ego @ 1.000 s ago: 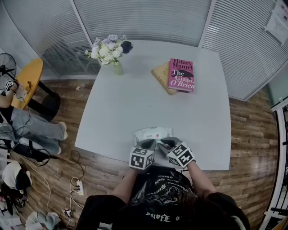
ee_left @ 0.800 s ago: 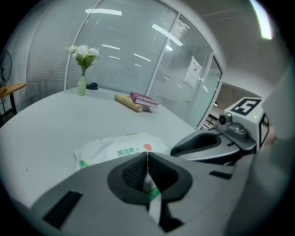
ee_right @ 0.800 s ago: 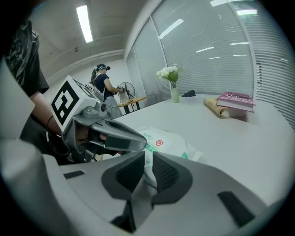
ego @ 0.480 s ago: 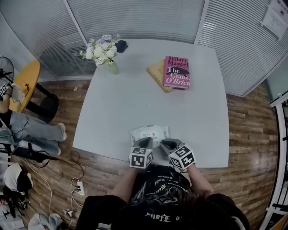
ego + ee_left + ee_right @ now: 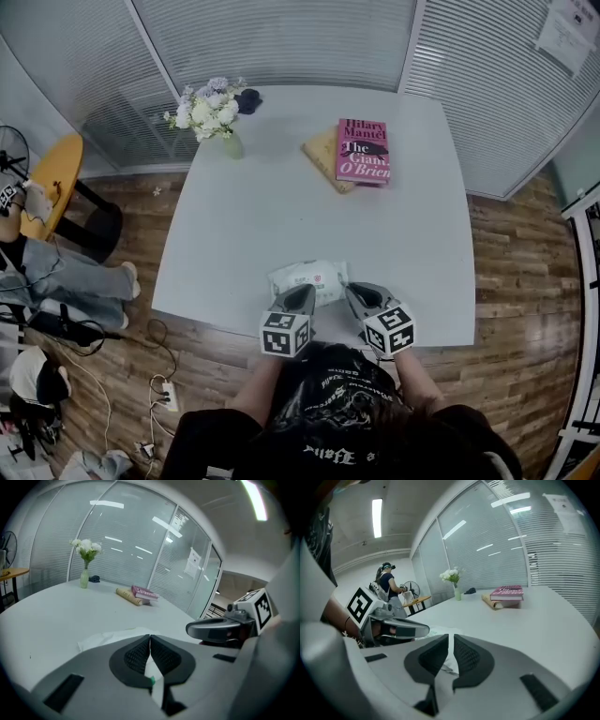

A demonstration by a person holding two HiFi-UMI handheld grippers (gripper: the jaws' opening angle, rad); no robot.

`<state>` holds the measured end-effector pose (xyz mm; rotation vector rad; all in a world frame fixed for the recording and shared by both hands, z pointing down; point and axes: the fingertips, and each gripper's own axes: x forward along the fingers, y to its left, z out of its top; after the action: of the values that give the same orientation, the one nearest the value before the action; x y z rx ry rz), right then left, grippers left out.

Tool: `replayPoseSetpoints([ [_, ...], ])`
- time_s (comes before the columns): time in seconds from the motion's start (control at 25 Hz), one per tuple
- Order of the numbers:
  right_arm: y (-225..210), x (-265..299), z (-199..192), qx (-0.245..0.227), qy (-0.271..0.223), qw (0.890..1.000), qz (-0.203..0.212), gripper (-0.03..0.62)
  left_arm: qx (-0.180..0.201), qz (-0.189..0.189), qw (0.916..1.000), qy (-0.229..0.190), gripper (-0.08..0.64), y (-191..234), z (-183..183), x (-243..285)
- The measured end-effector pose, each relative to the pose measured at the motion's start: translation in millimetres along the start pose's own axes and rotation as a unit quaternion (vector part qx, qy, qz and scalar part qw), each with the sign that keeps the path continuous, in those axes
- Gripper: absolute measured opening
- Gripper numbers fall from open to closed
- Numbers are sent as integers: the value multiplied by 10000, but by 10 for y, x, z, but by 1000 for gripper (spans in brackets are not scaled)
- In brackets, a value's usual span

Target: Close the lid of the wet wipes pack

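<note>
- The wet wipes pack [image 5: 309, 279] lies flat on the white bench [image 5: 281, 206], close to the bench's near edge, its long side running left to right. It is white with a small red mark at its middle. Its lid is too small to make out.
- The left claw [image 5: 150, 641] is clenched: its ribbed pads meet at the tips. White film from the pack and a speck of green show through the gap lower down. In the head view its tips sit over the pack's near edge.
- The right claw [image 5: 451, 641] has just been closing and is nearly shut, with a thin slit left between the pads. It grasps nothing that shows; crinkled white film from the pack is seen through the slit. Its tips are just beside the pack's right end.
- Each claw's marker cube sits nearer the person than the pack, the left cube [image 5: 284, 335] and the right cube [image 5: 390, 329].
- Well beyond the pack, toward the far right, a pink book [image 5: 362, 150] rests on a tan packet [image 5: 322, 153].
- Well beyond the pack, toward the far left, stands a vase of pale flowers [image 5: 214, 112], with a small dark thing [image 5: 248, 99] just beside it.
- Far left of the pack, off the bench, are a yellow round table [image 5: 52, 173] and a seated person's legs [image 5: 66, 267].
</note>
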<state>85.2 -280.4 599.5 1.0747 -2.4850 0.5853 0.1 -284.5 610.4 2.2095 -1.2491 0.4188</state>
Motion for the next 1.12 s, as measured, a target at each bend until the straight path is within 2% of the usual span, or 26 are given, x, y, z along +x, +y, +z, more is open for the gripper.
replayPoseSetpoints([
  [0.12,-172,-180,179,232,-466,9979,-382,32,147,27,9983,-564,8,-20,292,-174],
  [0.24,-306,-396,345,267,-897,9926,-777,25,292,183,9941,-1033,8,-8,528,-405],
  [0.52,-391,-860,652,-129,-1567,9770,-1444,0,625,474,9811,-1770,8,-74,783,-873],
  [0.72,-356,-986,700,-469,-1624,9717,-1650,-2,837,540,9755,-1963,8,-188,829,-984],
  [1.12,-282,-1026,705,-669,-1616,9681,-1794,-2,906,776,9729,-1983,8,-228,727,-1097],
])
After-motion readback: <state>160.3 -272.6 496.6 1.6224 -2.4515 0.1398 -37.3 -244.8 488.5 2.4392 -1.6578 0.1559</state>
